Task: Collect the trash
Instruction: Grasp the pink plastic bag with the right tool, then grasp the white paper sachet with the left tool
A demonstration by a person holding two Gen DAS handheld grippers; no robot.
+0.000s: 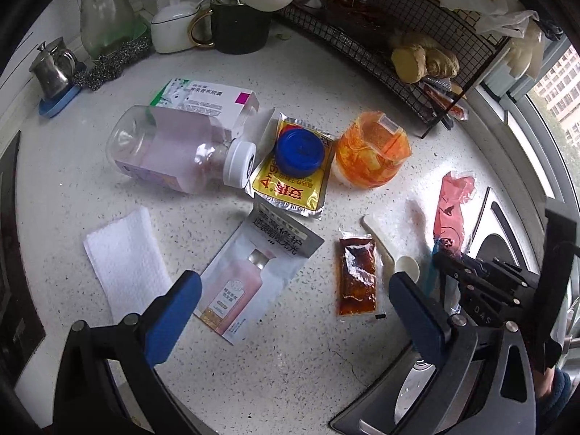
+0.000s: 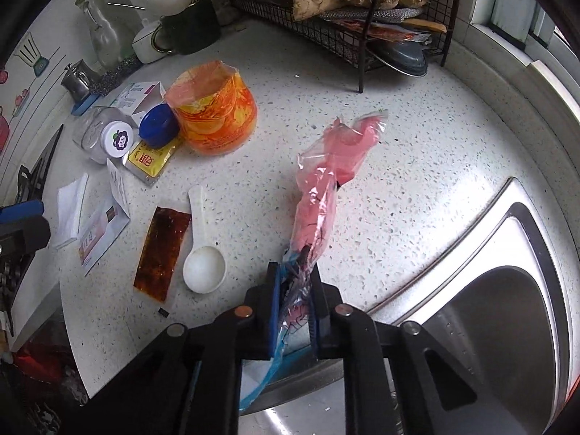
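- On the speckled white counter (image 1: 224, 362), beside the steel sink (image 2: 507, 290), trash lies scattered in front of both grippers.
- The right gripper (image 2: 295, 301) has its fingers pressed together on the near end of a pink plastic bag (image 2: 326, 188); the rest of the bag stretches away from the pads across the counter, towards the wire rack (image 2: 344, 36).
- In the left wrist view the same bag (image 1: 453, 210) shows at the right, with the right gripper (image 1: 440, 253) clamped on its lower end.
- The left gripper (image 1: 295, 282) hovers with its blue fingers (image 1: 174, 311) spread wide and nothing between the pads; below the gap lie a pink-printed sachet (image 1: 250, 279) and a dark red sauce packet (image 1: 357, 275).
- A white plastic scoop (image 2: 203, 257) lies just beside the sauce packet, between it and the bag.
- A folded paper towel (image 1: 123, 261) lies left of the sachet.
- Farther back, a clear bottle with a white cap (image 1: 174, 152) lies on its side, touching a white medicine box (image 1: 210, 101).
- A blue lid (image 1: 299, 152) sits on a yellow foil packet (image 1: 290, 185), next to an orange tub (image 1: 373, 152).
- The rack holds pieces of ginger (image 1: 424, 59).
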